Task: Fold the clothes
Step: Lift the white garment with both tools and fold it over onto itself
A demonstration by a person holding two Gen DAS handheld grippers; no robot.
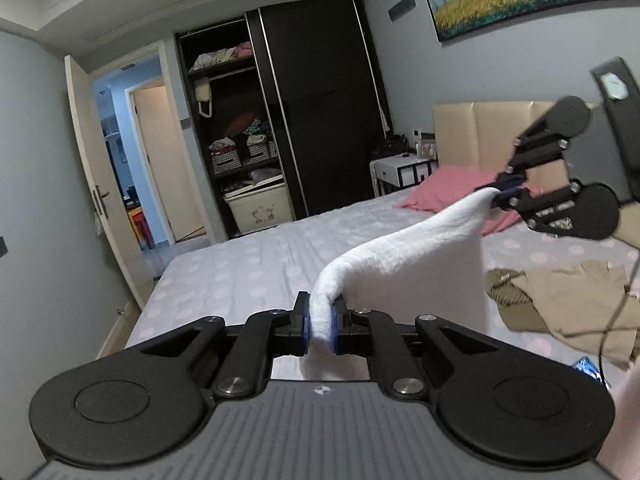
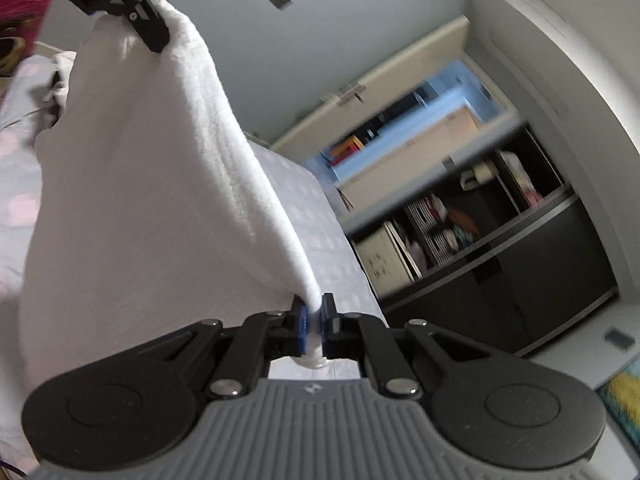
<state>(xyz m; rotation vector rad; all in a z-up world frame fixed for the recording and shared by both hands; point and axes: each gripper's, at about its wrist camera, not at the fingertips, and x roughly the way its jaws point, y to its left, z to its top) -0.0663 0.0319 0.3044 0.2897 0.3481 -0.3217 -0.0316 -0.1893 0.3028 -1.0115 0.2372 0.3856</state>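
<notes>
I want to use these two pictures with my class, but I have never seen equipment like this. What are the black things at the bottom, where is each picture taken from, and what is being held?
There is no robot here. A person holds a pair of hand-operated tongs in each hand, and each pair carries a wide-angle camera looking forward along its two fingers. One picture comes from the left tongs, the other from the right tongs; each camera also catches the other pair across from it.

Both tongs are shut on the top edge of one white cloth, which hangs stretched between them above a bed with a dotted sheet. On the bed lie a pink pillow and a pile of beige and olive clothes. Behind stands an open dark wardrobe.
</notes>
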